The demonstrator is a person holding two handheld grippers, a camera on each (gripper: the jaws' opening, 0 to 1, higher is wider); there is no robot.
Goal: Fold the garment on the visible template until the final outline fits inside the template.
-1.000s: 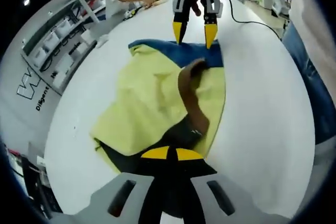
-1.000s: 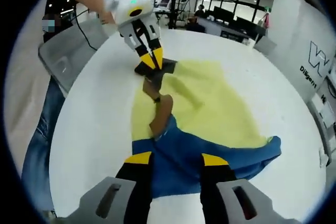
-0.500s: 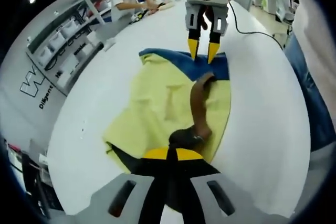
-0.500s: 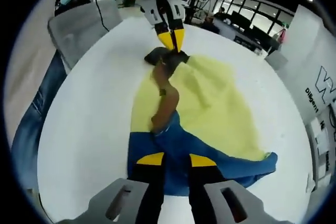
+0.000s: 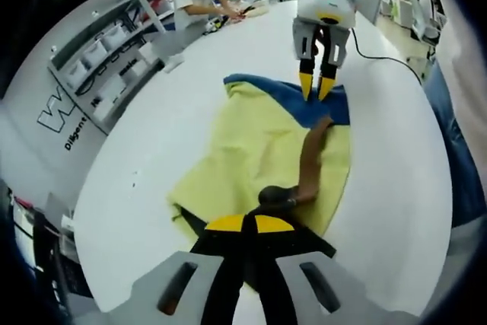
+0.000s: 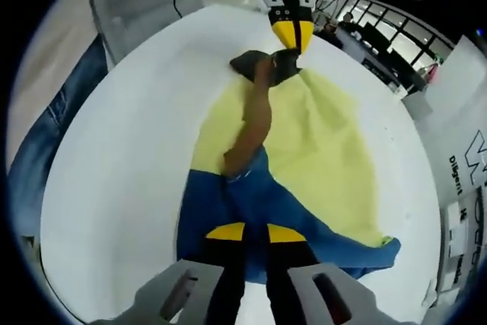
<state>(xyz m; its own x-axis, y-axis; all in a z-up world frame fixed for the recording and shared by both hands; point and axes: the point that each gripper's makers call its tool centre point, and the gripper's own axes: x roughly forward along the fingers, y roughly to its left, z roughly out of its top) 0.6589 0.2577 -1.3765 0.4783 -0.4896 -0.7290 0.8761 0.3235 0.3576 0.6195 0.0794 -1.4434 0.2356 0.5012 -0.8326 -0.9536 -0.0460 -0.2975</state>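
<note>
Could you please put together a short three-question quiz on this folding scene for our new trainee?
1. True or false: the left gripper has its jaws closed on the dark end of the garment.
2. Which colour is the fabric that the right gripper pinches? A) yellow B) blue C) brown
3. Fill in: the brown strap runs along the garment between the two ____.

Key
1. True: its yellow tips meet over the dark fabric in the left gripper view.
2. B: its tips sit closed on the blue band.
3. Grippers: it stretches from near one gripper to near the other on the white table.
</note>
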